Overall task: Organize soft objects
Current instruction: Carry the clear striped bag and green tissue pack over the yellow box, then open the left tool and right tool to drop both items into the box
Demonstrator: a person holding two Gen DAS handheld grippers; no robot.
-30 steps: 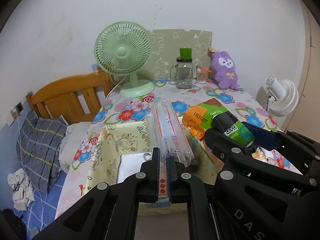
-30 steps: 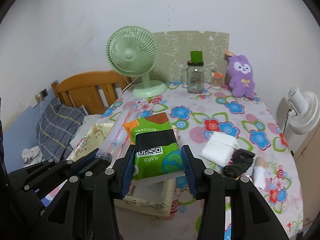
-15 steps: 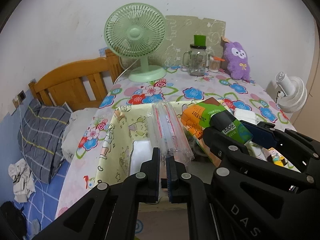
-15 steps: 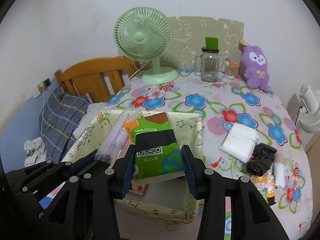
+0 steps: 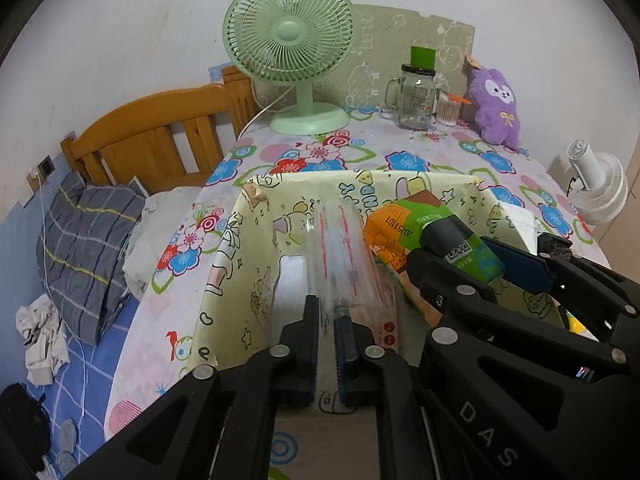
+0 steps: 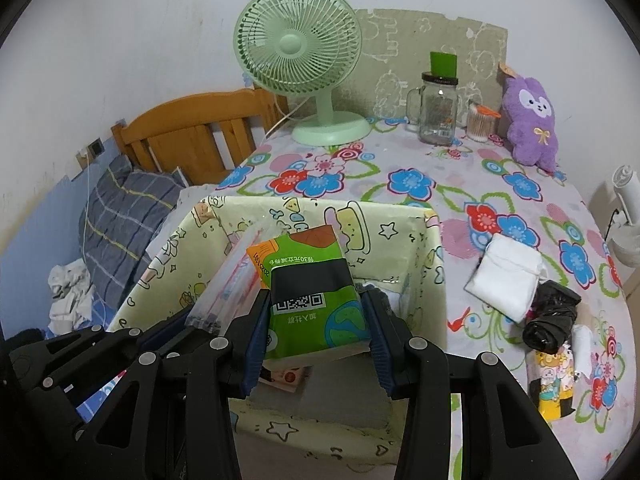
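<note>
Both grippers have come forward and lower over the last second, so the yellow patterned box (image 6: 434, 280) now sits directly under what they carry instead of ahead of it. Left gripper (image 5: 327, 334) has its jaws nearly closed, pinching the near end of a clear plastic sleeve (image 5: 340, 256) with red markings that juts out over the box interior. Right gripper (image 6: 316, 312) is about half open, with its blue pads pressed on both sides of a green and orange tissue pack (image 6: 310, 284), which hangs tilted above the box opening with some flat items visible below it.

Main risk, as I judge it, is the two loads fouling each other: the sleeve and the pack lie side by side, close enough that I cannot tell whether they touch, and letting one go could drag or tip the other. Gripped only at its end, the limp sleeve could sag, catch the box wall and land half outside. Held by its soft sides, the pack could slide out early or drop corner-first and prop against the wall. Any hard push downward could buckle the thin-looking box sides or shove the box toward the near edge of the flowered worktop (image 6: 452, 188). Still waiting on the worktop are a white cloth pouch (image 6: 506, 280) and a black bundle (image 6: 550, 318).
</note>
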